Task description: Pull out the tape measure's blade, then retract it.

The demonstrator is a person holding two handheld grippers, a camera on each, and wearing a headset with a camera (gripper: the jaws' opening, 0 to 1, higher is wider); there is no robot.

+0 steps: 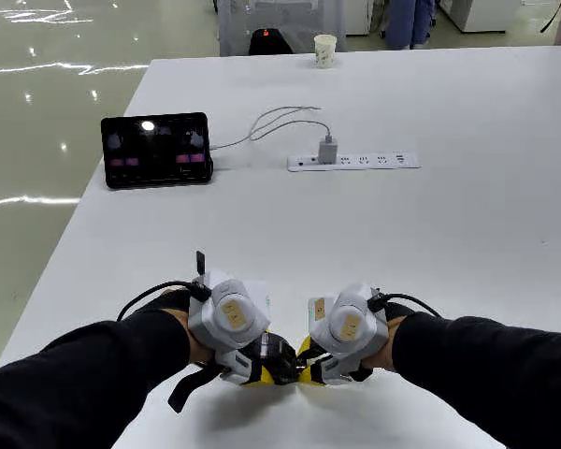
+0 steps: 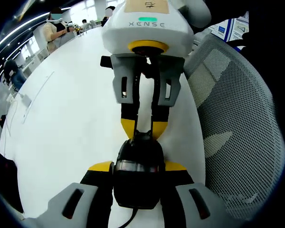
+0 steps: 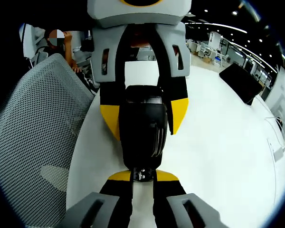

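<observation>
Your left gripper (image 2: 138, 167) clamps the tape measure (image 2: 138, 185); your right gripper (image 3: 140, 176) pinches its front end. Tablet (image 1: 156, 150) at eleven o'clock, power strip (image 1: 355, 161) at twelve, both well apart.

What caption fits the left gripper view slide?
Left gripper holds the black tape measure; right gripper pinches its blade tip.

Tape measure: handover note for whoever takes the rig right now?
Left claw: shut on the tape measure body, at the near edge of the table.
Right claw: shut on the blade tip, right at the case mouth.
Done: both grips are set; blade not yet pulled out.
Left: draw the claws apart to extend the blade, then let it retract.
</observation>
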